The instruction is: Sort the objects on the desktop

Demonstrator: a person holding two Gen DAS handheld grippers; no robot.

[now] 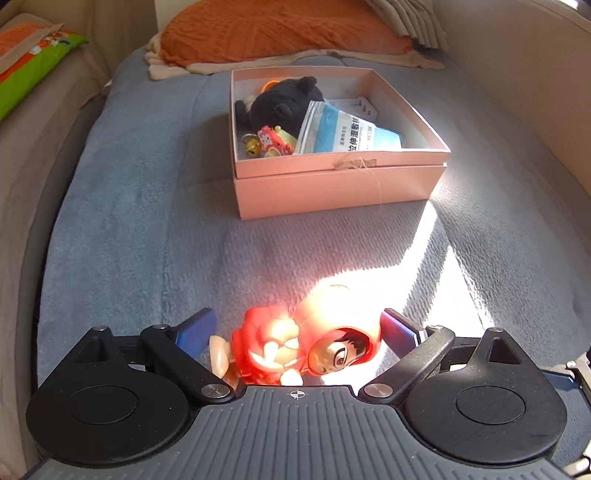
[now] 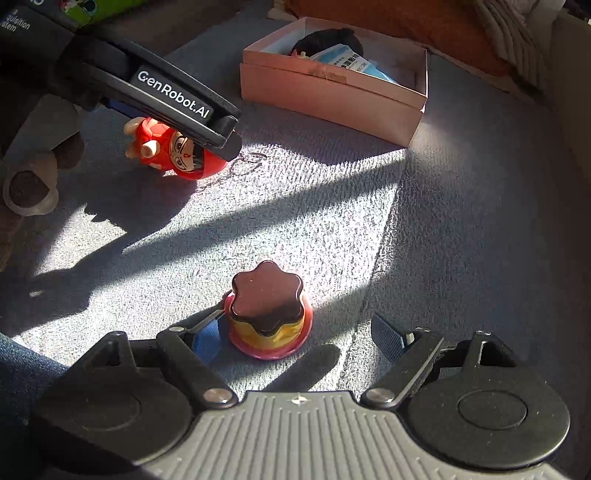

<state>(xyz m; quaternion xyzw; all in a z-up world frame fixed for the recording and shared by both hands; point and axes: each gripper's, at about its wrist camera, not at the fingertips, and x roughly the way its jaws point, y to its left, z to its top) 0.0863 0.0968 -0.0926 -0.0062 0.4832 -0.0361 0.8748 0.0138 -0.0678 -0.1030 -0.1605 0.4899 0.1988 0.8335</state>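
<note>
A red hooded figurine (image 1: 295, 343) lies on its side on the grey-blue blanket between the open fingers of my left gripper (image 1: 299, 330); the pads do not press it. It also shows in the right wrist view (image 2: 173, 151) under the left gripper's finger (image 2: 177, 99), with a key ring (image 2: 251, 158) beside it. A pudding-shaped toy (image 2: 267, 314) with a brown top stands between the open fingers of my right gripper (image 2: 295, 332), near the left pad. A pink box (image 1: 332, 184) ahead holds a black plush (image 1: 280, 101), a wipes packet (image 1: 347, 129) and small charms.
The blanket (image 1: 129, 221) covers a bed-like surface with beige padded sides. An orange pillow (image 1: 280, 29) lies behind the box. A green and orange cushion (image 1: 33, 62) sits at far left. The pink box also shows in the right wrist view (image 2: 325, 96).
</note>
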